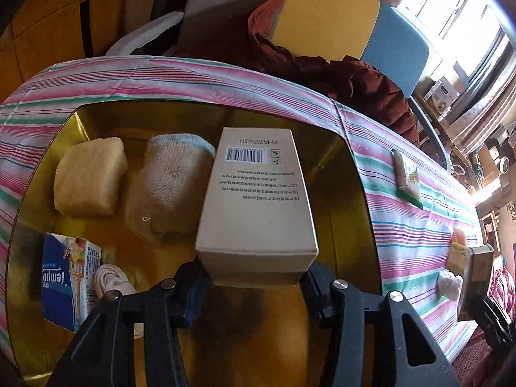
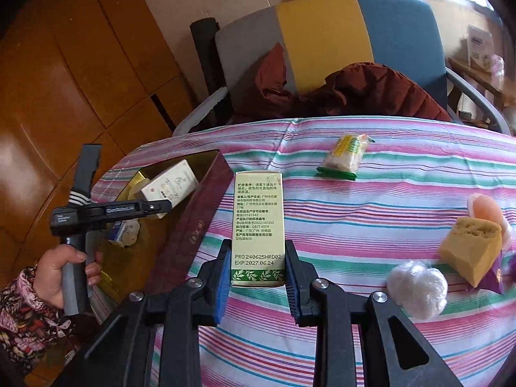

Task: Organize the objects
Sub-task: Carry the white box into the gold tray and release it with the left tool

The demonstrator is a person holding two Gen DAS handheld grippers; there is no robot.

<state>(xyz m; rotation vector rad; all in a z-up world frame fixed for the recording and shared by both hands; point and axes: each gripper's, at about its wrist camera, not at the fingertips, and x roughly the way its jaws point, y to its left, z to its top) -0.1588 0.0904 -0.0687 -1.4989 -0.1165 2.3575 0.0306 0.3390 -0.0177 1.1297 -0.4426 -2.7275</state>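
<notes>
My left gripper (image 1: 254, 274) is shut on a beige carton with a barcode (image 1: 258, 193), held over the gold-lined storage box (image 1: 350, 232). In that box lie a yellow folded cloth (image 1: 88, 180), a beige knitted roll (image 1: 171, 187), a blue Tempo tissue pack (image 1: 66, 277) and a white cord (image 1: 111, 282). In the right wrist view my right gripper (image 2: 258, 254) is shut on a pale green printed carton (image 2: 258, 222), above the striped cloth just right of the box's maroon wall (image 2: 193, 225). A hand (image 2: 61, 274) holds the left gripper (image 2: 161, 208) over the box.
On the striped tablecloth (image 2: 371, 200) lie a green-edged snack packet (image 2: 345, 156), a yellow sponge block (image 2: 471, 245), a white plastic bundle (image 2: 417, 288), a peach-coloured item (image 2: 483, 209) and a purple packet (image 2: 490, 277). Behind the table stands a chair with a dark red jacket (image 2: 371, 93).
</notes>
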